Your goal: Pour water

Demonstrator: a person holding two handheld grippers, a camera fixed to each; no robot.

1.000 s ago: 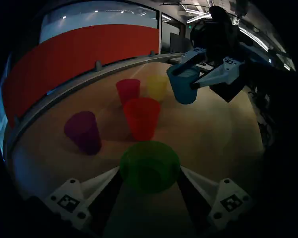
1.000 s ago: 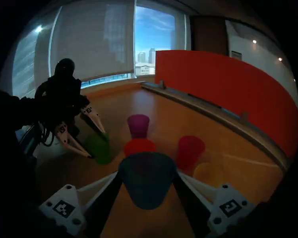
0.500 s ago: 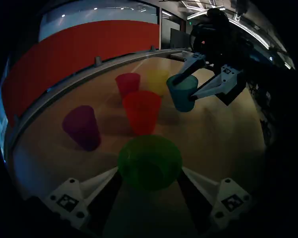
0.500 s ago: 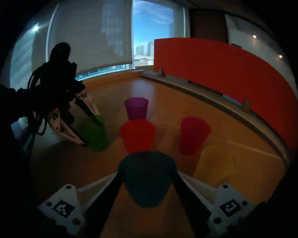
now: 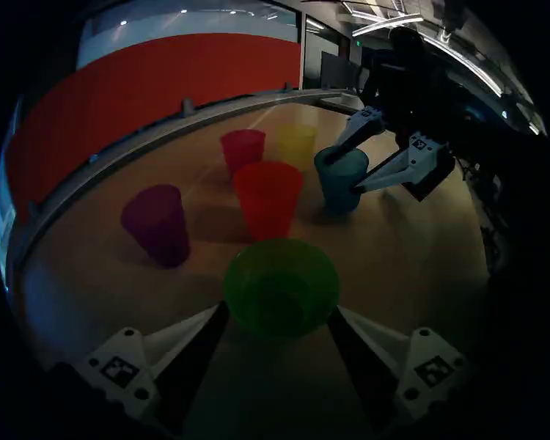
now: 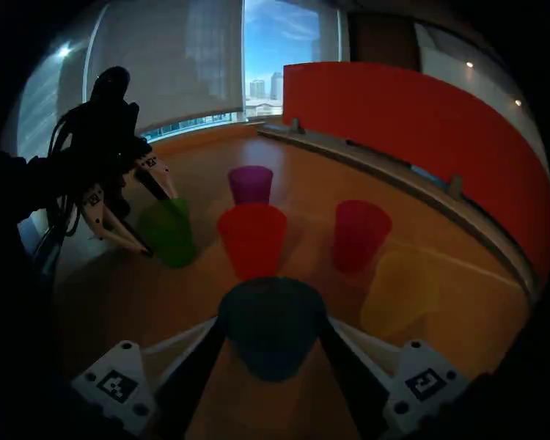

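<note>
My left gripper [image 5: 279,312] is shut on a green cup [image 5: 281,282], upright between its fingers. My right gripper [image 6: 273,323] is shut on a blue cup [image 6: 273,334], also upright. In the left gripper view the blue cup [image 5: 341,180] stands low on the wooden table [image 5: 407,249], with the right gripper [image 5: 343,172] around it. In the right gripper view the green cup [image 6: 166,231] sits at the left in the left gripper [image 6: 161,225]. Whether either cup holds water I cannot tell.
Between the two held cups stand an orange-red cup [image 5: 268,198], a purple cup [image 5: 158,224], a crimson cup [image 5: 242,150] and a yellow cup [image 5: 297,145]. A red partition [image 5: 128,88] runs along the table's far edge. A person in dark clothing [image 6: 92,161] holds the grippers.
The right gripper has brought the blue cup down from the air to the table beside the orange-red cup. The left gripper still holds the green cup and has barely moved.
</note>
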